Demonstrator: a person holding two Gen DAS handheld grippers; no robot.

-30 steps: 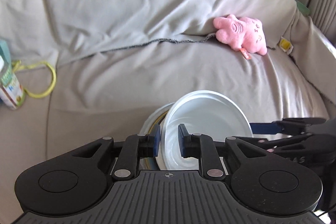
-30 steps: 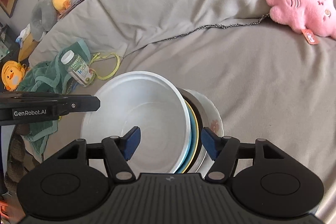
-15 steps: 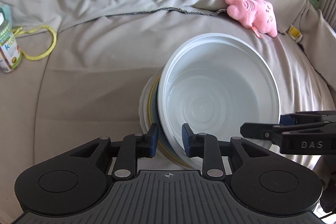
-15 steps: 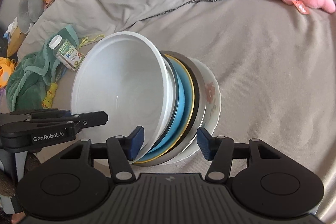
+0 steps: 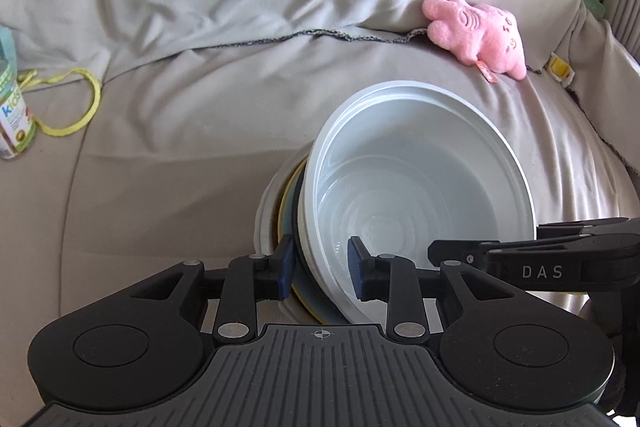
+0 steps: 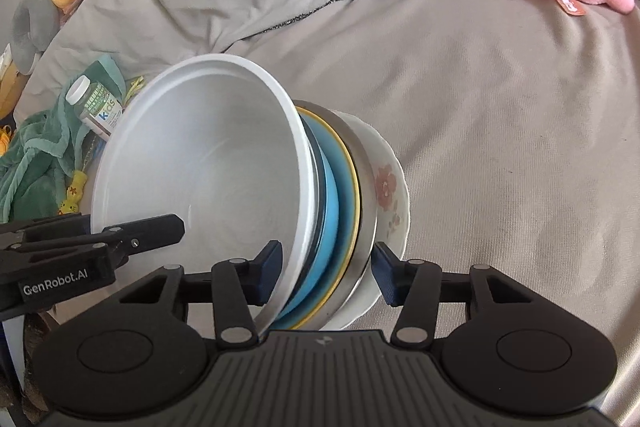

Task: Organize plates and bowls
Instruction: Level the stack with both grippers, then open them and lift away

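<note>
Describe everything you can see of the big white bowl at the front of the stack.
The white bowl is plain, smooth, plastic-looking and empty, with faint concentric rings inside and a rolled rim. It stands tilted on edge, front of a nested stack, against a blue plate. The left tool and right tool straddle its rim.

Left gripper (image 5: 320, 267) reaching forward, jaws parted a little, right gripper (image 6: 326, 273) reaching forward from the opposite side, jaws spread wider, both pointing toward each other
</note>
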